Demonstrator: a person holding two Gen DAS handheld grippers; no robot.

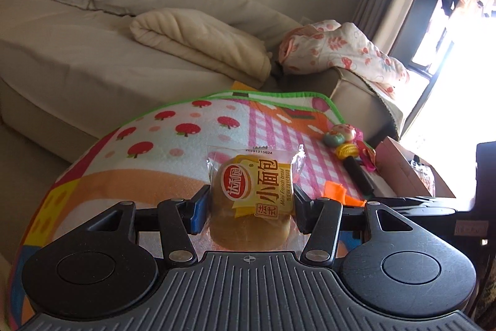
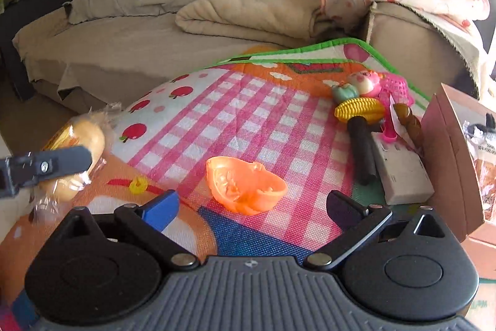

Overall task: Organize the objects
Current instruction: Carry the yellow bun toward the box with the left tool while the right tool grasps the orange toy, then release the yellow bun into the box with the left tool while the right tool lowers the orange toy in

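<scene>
Left wrist view shows the left gripper pinching a wrapped bread bun between its pads, above the play mat; right wrist view shows the right gripper with jaws spread, nothing between the pads; an orange shell toy lies on the mat just ahead; a corn toy sits near the mat's far right edge.

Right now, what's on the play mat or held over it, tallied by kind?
Wrapped bread bun, held in the left gripper: 1
Orange toy shell, ahead of the open right gripper: 1
Toy corn cob: 1
Black cylinder: 1
Pink toys, jumbled, at least: 2
Total: at least 6
</scene>
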